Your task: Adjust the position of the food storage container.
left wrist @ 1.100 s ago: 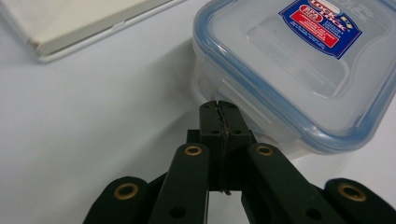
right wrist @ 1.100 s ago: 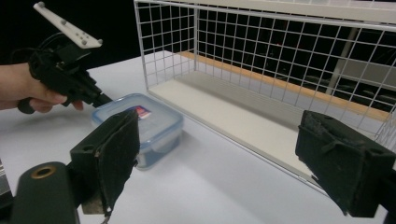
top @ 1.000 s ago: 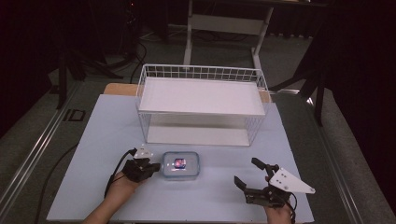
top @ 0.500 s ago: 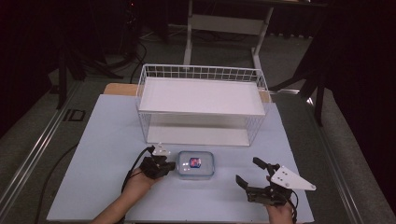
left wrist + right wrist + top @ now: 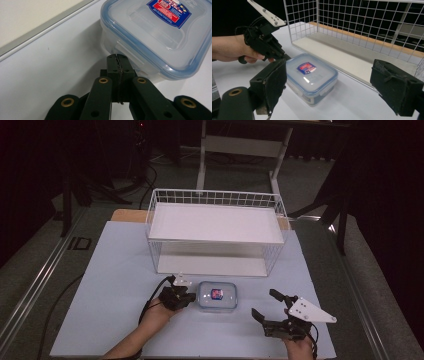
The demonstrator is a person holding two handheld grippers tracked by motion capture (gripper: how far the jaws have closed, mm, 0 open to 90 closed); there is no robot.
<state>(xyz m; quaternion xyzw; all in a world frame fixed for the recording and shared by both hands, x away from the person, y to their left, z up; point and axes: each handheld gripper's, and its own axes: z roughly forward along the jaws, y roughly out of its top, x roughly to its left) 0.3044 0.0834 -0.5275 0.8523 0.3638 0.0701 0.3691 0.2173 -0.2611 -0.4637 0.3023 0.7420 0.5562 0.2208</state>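
Left gripper (image 5: 186, 296): its jaws are pressing flat together with nothing between them, and in the left gripper view the closed tips (image 5: 117, 60) are resting against the side wall of the container, just under the blue-edged lid and beside a side clasp.
Right gripper (image 5: 272, 306): it is sitting on the table to the right of the container, well apart from it, its jaws standing wide with nothing between them; in the right gripper view the two padded jaws are framing the container from a distance.
Container (image 5: 217, 295): a clear plastic box with a blue-rimmed lid and a red-and-blue label is lying flat on the table, just in front of the wire basket and between the two grippers, its lid sitting on.
Wire basket (image 5: 215, 199): a white wire rack with a white shelf board is standing toward the far side of the table, its open front facing the person.
Table (image 5: 100, 285): a pale blue sheet is covering it.
Hands: the left hand (image 5: 239, 51) is gripping its tool from the near edge.
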